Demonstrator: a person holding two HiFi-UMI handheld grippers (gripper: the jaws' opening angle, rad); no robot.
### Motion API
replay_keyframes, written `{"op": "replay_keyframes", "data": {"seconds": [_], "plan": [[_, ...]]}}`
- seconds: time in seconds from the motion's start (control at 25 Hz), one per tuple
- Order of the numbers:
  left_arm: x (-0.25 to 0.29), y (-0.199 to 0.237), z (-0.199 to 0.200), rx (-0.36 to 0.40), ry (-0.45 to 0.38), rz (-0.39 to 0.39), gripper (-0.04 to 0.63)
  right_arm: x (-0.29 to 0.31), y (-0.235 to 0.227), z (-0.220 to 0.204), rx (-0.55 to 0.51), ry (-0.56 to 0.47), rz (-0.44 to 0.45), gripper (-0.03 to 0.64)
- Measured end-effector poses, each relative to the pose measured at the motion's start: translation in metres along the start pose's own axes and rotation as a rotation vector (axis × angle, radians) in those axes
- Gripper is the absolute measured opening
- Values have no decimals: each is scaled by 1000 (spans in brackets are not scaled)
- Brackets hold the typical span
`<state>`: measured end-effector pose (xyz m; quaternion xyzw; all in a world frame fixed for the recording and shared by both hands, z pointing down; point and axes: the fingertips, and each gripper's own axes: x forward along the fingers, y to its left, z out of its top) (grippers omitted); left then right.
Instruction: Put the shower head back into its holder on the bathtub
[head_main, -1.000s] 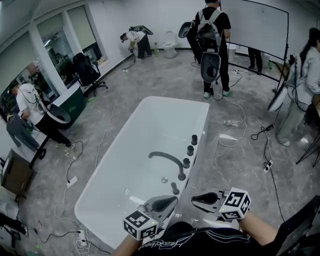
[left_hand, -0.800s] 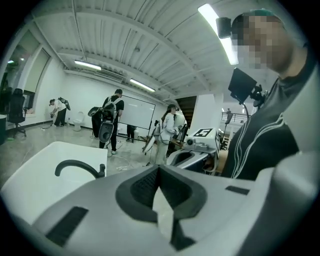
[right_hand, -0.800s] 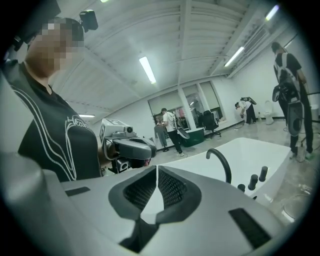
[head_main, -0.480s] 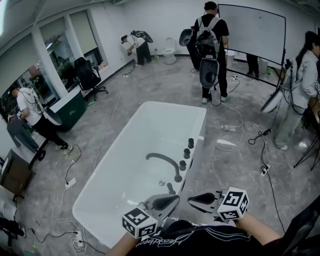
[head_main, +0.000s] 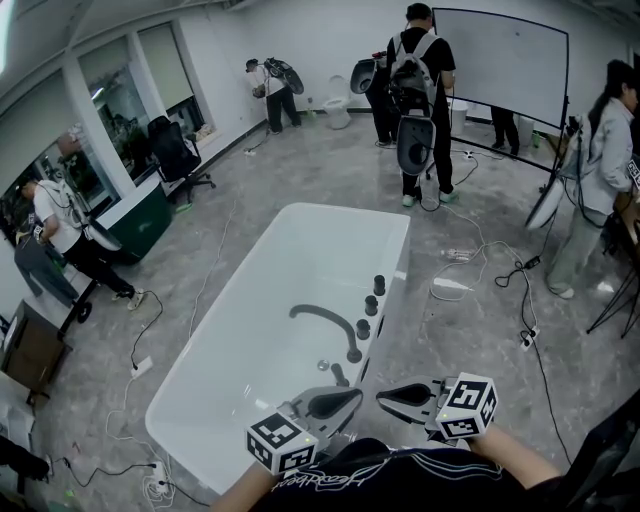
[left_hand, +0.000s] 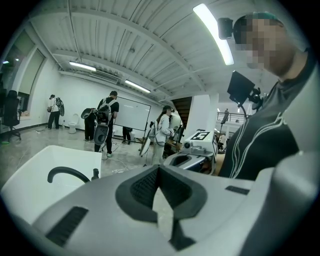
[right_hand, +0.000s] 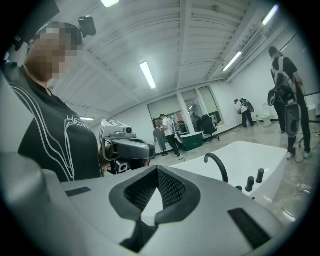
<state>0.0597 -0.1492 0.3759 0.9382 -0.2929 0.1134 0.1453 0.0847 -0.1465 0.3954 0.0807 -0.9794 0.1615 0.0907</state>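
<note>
left grey gripper: jaws together, empty
right grey gripper: pinched closed too
white oval bathtub: just ahead, black curved spout on its rim

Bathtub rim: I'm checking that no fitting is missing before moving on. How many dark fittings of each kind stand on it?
Upright knobs: 3
Curved spout: 1
Slanted shower head, nearest the person: 1
Total: 5
</note>
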Motion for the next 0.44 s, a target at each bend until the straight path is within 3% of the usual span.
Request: {"op": "replay_keyframes", "data": {"seconds": [0.44], "plan": [[-2,-2,-6,-24,-4,-5,5,2,4,-3,1,-5,1,12]]}}
